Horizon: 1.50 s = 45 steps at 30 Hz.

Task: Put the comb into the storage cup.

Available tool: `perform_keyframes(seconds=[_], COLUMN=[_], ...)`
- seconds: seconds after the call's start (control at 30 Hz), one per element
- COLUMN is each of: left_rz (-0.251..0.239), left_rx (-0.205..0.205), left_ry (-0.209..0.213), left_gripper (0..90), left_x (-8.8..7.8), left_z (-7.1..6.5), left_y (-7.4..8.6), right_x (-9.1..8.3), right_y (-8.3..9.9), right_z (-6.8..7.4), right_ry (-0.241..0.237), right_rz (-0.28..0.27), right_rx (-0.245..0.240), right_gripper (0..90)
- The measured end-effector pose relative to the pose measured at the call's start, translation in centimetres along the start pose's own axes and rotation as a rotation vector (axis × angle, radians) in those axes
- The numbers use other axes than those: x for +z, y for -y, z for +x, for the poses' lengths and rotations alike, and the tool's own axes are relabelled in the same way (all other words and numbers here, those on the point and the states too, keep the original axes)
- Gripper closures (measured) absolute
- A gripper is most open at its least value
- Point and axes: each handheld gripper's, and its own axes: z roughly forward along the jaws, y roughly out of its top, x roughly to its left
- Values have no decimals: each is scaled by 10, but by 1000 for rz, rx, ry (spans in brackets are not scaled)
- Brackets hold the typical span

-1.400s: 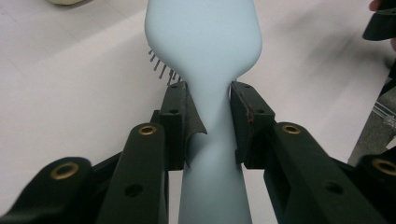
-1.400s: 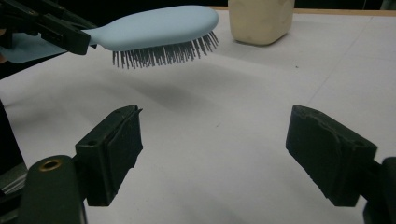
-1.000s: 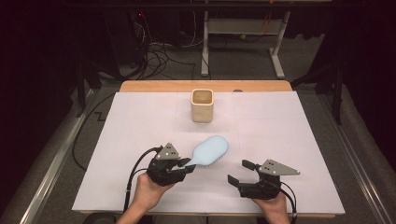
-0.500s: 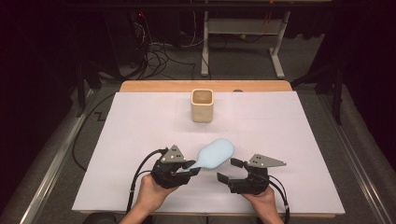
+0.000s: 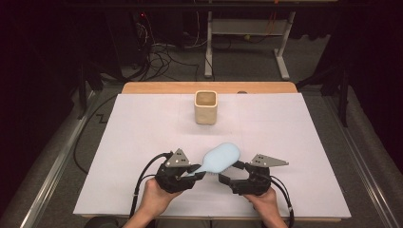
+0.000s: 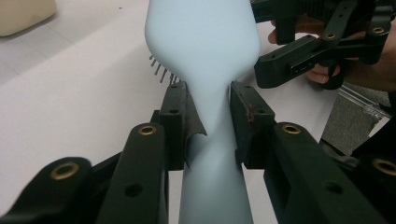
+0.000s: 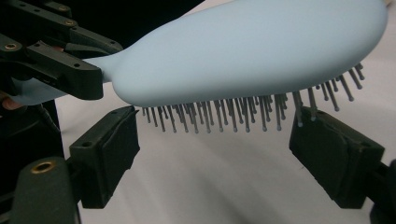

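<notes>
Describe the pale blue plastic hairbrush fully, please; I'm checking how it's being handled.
The pale blue plastic hairbrush has a smooth oval head, a narrowing neck and a straight handle, with thin grey bristles tipped by small balls pointing down. It is held above the white table cover, head angled away from the person. The left gripper is shut on its neck, pads pressing both sides. The right gripper stands open beneath the head, one pad at the outer bristles.

The left gripper (image 5: 190, 173) sits low in the person's left hand (image 5: 157, 197), jaws clamped tight and pointing right and away. The right gripper (image 5: 229, 175), held in the right hand (image 5: 263, 199), faces it with jaws spread wide, just beside it.
</notes>
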Motion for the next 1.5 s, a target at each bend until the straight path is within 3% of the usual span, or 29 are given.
perform_keyframes(seconds=[0.3,0.47,0.9,1.5], left_rz=[-7,-13,-12,-18], left_rx=[-1,0,11,22], left_ry=[20,25,19,2], left_gripper=[688,688,688,687], left_x=[0,0,2,2], left_z=[0,0,-3,-6], left_y=[0,1,1,2], right_x=[2,-2,0,2], right_y=[-2,-6,-8,-13], right_z=[1,-1,-1,-2], right_ry=[-28,-75,-89,-120], right_rz=[10,-3,6,-51], right_rx=[10,63,110,193], right_gripper=[158,146,133,158])
